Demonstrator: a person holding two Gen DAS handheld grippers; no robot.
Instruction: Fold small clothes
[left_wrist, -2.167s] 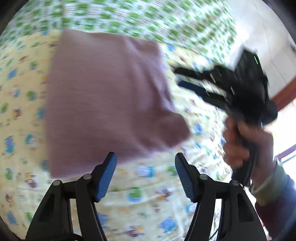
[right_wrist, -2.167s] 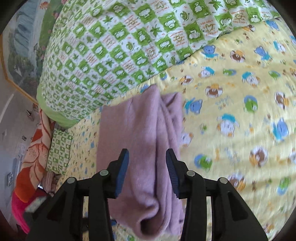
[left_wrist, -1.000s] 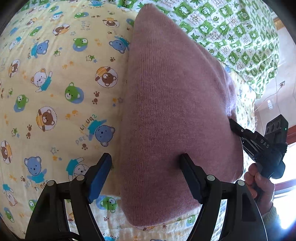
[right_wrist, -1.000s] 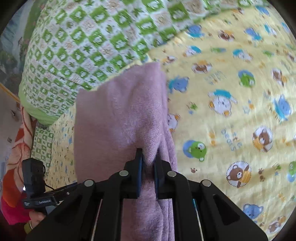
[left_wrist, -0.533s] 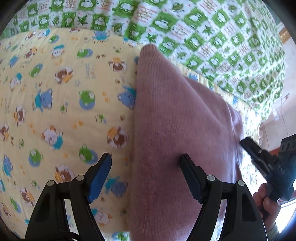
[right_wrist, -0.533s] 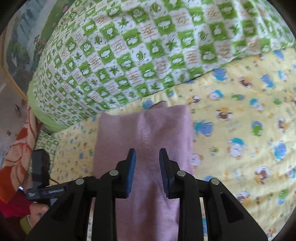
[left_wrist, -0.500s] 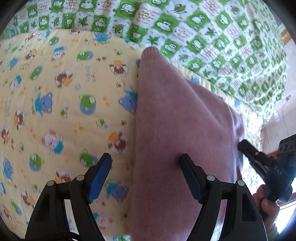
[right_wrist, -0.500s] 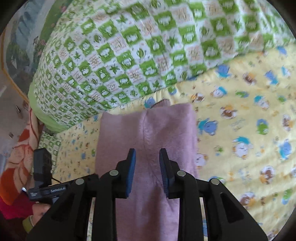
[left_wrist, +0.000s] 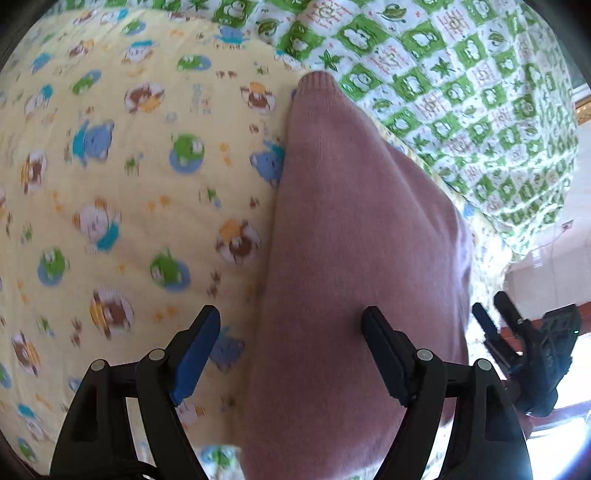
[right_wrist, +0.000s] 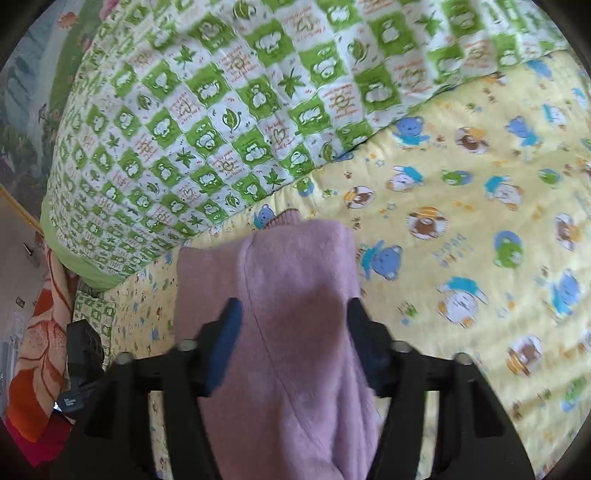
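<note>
A folded mauve-pink knit garment (left_wrist: 354, 258) lies on the yellow animal-print sheet (left_wrist: 129, 184). My left gripper (left_wrist: 291, 350) is open just above its near end, its right finger over the knit and its left finger over the sheet. My right gripper (right_wrist: 291, 339) is open, with jaws wide apart on either side of the garment (right_wrist: 295, 295), not holding it. The right gripper also shows at the right edge of the left wrist view (left_wrist: 517, 339). The left gripper shows at the lower left of the right wrist view (right_wrist: 83, 365).
A green-and-white checked quilt (right_wrist: 221, 110) is piled along the far side of the sheet (right_wrist: 480, 221), close behind the garment. An orange patterned cloth (right_wrist: 33, 362) lies beyond the bed edge. Floor (left_wrist: 554, 258) shows past the bed's right edge.
My right gripper has opened wide and let go of the garment fold it pinched a second ago. The garment has settled flat. Both grippers have drawn back a little.
</note>
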